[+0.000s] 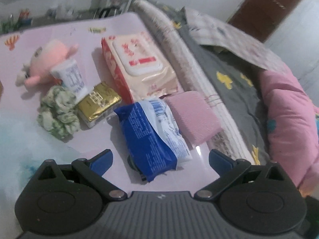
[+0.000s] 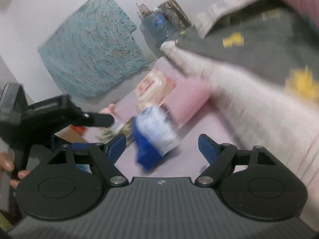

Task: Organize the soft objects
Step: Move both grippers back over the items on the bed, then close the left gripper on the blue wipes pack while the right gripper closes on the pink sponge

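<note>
A: Soft objects sit bunched on the pink table (image 1: 59, 33): blue tissue pack (image 1: 151, 137) nearest, pink sponge (image 1: 193, 115) touching its right side, gold pack (image 1: 98, 103) and green scrunchie (image 1: 57, 113) to the left.

B: And behind them, the big wipes pack (image 1: 137, 65) and the pink plush (image 1: 47, 61). Left gripper (image 1: 160, 159)?

A: Jaws wide, nothing held, straddling the blue pack's near end. Right gripper (image 2: 162, 147) is wide too and empty, its view blurred.

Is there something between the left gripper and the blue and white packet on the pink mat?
Nothing visible does. The left gripper has its jaws open, and the blue and white packet lies directly ahead between them, with only bare pink mat around its near end.
</note>
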`<state>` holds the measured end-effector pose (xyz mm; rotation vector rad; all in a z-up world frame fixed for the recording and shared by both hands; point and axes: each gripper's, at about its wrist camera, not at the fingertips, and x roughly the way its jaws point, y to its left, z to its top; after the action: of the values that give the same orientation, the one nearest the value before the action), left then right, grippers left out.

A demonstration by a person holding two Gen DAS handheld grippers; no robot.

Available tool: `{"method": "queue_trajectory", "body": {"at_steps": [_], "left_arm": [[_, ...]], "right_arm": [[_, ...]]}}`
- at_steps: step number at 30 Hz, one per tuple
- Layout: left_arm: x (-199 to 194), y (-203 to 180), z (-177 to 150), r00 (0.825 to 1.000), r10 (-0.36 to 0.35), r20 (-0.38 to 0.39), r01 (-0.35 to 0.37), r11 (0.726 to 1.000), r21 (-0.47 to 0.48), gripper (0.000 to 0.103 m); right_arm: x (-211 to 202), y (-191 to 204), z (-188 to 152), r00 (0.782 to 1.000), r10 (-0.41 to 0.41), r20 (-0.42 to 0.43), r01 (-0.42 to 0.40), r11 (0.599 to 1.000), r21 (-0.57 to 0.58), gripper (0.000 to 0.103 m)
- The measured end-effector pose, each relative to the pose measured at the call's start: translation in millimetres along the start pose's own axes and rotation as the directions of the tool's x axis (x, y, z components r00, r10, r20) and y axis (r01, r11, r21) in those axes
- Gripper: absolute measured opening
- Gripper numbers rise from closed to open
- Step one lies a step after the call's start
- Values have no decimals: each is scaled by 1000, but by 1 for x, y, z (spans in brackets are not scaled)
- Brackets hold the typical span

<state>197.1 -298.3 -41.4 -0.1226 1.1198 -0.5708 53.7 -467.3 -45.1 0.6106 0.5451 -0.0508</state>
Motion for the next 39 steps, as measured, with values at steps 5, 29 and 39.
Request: {"method": "queue_trajectory", "body": {"at_steps": [5, 29, 39], "left_arm": [[39, -1, 12, 998, 44, -48, -45, 999, -22, 103], [86, 21, 29, 984, 96, -148, -111, 989, -101, 78], [81, 33, 30, 985, 82, -151, -106, 982, -158, 75]], "right_arm": [[14, 8, 41, 994, -104, -12, 99, 968, -231, 84], [147, 9, 83, 950, -134, -283, -23, 872, -490, 88], [165, 4, 72, 929, -129, -347, -70, 859, -507, 87]]}}
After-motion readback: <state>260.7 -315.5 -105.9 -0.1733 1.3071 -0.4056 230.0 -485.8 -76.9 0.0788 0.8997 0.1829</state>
